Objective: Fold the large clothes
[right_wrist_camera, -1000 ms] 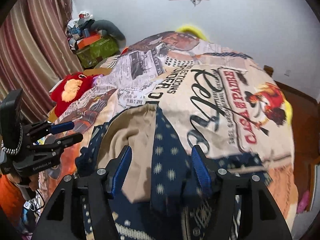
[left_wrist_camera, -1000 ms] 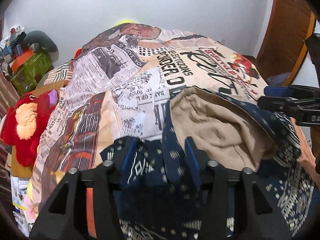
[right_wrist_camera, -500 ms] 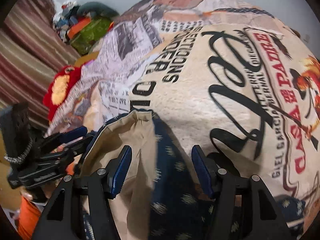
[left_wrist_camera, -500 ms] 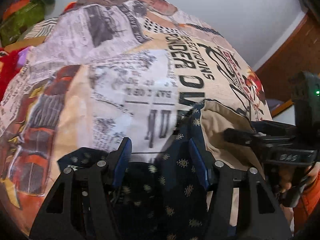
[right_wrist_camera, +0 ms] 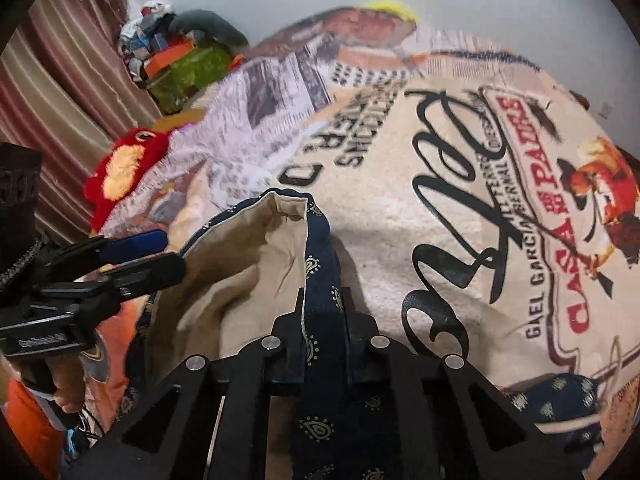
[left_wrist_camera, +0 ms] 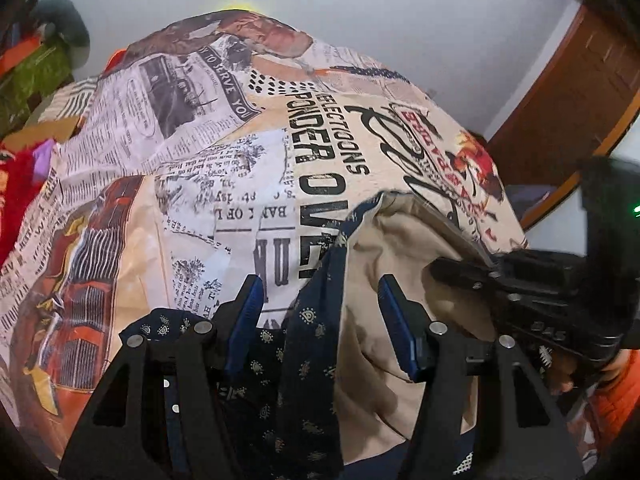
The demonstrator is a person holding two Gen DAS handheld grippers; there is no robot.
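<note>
The right tool (right_wrist_camera: 322, 312) just closed on the navy garment's (right_wrist_camera: 320, 248) edge (tan lining up); left tool (left_wrist_camera: 320, 300) straddles it, half-wide.

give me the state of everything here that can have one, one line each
right gripper: jaws just closed, shut on the navy edge of the garment
left gripper: jaws open, navy edge between them, not pinched
navy patterned garment: crumpled on the bed, turned back so its beige lining shows
printed bedspread: spread over the bed, lightly wrinkled
red plush toy: lying at the bed's edge
</note>
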